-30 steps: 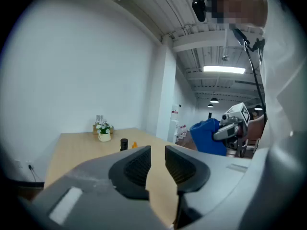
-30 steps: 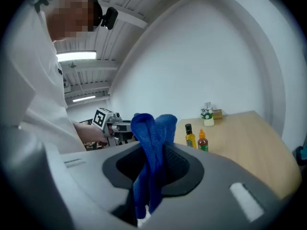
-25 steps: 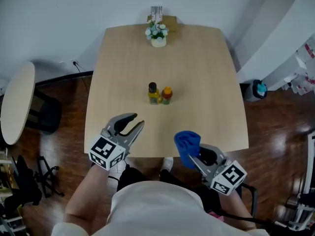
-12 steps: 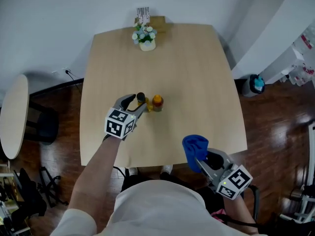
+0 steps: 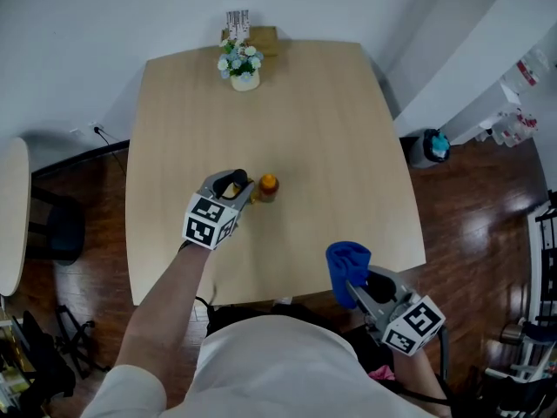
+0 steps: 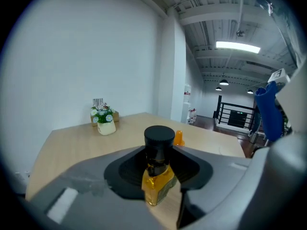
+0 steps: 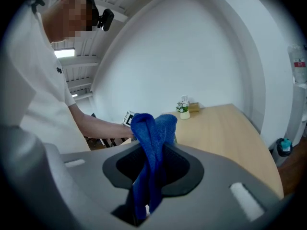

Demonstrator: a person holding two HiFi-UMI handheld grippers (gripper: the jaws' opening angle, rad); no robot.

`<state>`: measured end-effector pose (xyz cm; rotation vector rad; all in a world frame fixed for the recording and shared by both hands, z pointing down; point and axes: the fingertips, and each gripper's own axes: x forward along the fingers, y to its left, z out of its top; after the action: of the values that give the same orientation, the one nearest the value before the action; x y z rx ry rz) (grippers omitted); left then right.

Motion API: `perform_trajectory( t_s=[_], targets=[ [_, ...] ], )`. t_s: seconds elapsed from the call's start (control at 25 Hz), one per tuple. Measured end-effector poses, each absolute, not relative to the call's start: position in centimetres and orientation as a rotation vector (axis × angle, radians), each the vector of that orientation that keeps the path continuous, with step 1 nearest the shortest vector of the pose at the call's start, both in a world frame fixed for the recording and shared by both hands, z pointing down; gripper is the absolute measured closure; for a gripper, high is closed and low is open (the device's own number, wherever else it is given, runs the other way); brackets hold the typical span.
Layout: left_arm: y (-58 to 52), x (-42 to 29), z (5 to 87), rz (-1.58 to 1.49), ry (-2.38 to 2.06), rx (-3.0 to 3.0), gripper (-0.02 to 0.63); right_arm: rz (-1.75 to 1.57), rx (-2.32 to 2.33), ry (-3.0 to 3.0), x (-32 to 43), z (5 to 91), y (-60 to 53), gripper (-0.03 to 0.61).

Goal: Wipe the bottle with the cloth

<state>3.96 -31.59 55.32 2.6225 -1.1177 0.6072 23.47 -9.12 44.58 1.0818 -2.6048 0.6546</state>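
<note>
Bottle (image 6: 158,171) stands upright on the counter (image 5: 331,129), between the parted jaws of the left hand-held gripper (image 5: 231,186). Best to close squarely on its body, below the cap, before lifting. The right hand-held gripper (image 5: 353,279), nearer the person than the bottle, is clamped on the blue cloth (image 5: 346,256).

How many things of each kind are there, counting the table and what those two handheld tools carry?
Bottles: 2, the black-capped bottle and the orange-capped bottle
Flower pot: 1
Brown box: 1
Blue cloth: 1
Total: 5
</note>
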Motion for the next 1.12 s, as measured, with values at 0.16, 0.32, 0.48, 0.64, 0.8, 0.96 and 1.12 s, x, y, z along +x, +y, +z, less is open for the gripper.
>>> perform_trajectory(
  t_s=[0.16,0.32,0.48,0.64,0.8,0.96,1.12],
  targets=[
    [-31.2,3.0,54.0,0.588,-1.133,2.649,0.457,0.609,1.078,-2.606,22.5,43.8,-9.8,0.479],
    [-30.1,1.3,50.8,0.572,-1.15,2.698,0.459,0.571,1.061,-2.64,20.4,42.7,-11.3,0.479],
    [-27.4,-0.5,47.5,0.561,-1.122,2.728,0.459,0.51,0.977,-2.718,16.3,40.3,-13.1,0.479],
    [-24.6,-1.9,44.9,0.55,-1.104,2.748,0.459,0.409,0.854,-2.779,11.5,37.4,-14.8,0.479],
    [-21.9,-2.8,43.6,0.575,-1.064,2.777,0.459,0.347,0.719,-2.842,5.9,34.2,-16.0,0.479],
    [-19.6,-3.0,42.9,0.644,-1.016,2.824,0.459,0.282,0.565,-2.86,0.0,31.8,-16.1,0.479],
    [-18.1,-3.7,44.3,0.728,-0.984,2.824,0.459,0.205,0.421,-2.83,-5.0,31.2,-15.1,0.479]
  ],
)
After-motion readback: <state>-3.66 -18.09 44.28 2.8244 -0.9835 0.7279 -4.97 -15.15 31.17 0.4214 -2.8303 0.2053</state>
